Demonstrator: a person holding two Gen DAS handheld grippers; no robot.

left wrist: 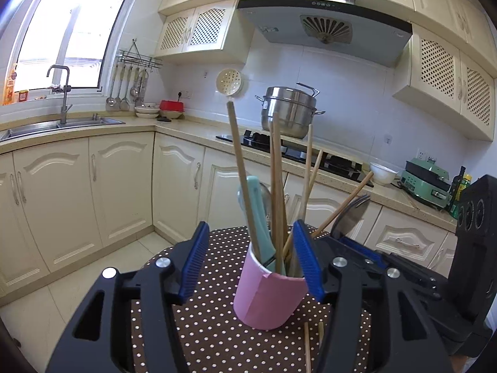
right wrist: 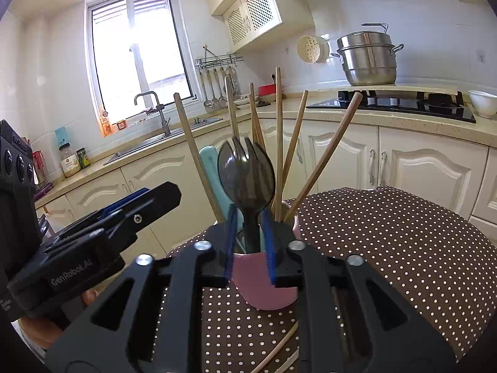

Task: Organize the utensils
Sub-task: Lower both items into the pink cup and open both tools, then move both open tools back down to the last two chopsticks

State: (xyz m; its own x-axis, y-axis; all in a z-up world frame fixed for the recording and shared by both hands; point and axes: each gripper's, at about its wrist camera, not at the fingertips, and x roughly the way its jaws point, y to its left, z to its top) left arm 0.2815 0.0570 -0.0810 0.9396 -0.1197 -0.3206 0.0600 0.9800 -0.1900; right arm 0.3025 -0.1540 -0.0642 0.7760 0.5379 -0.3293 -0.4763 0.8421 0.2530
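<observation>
- Standing on the polka-dot tablecloth (left wrist: 217,326), the pink cup (left wrist: 267,298) holds wooden chopsticks (left wrist: 240,168), a pale teal utensil (left wrist: 257,211) and a dark translucent spork (right wrist: 247,174).
- Left gripper (left wrist: 248,267): its blue pads sit on either side of the cup, spread apart; the left pad is clear of the cup wall, the right pad is right at the rim, so the cup looks released.
- Right gripper (right wrist: 250,245): its narrow blue fingers flank the spork's handle just above the cup mouth, with slim gaps showing, loosened rather than clenched.
- More chopsticks (left wrist: 307,348) lie loose on the cloth, near the cup's base.
- Far behind, a steel steamer pot (left wrist: 289,115) sits on the hob.
</observation>
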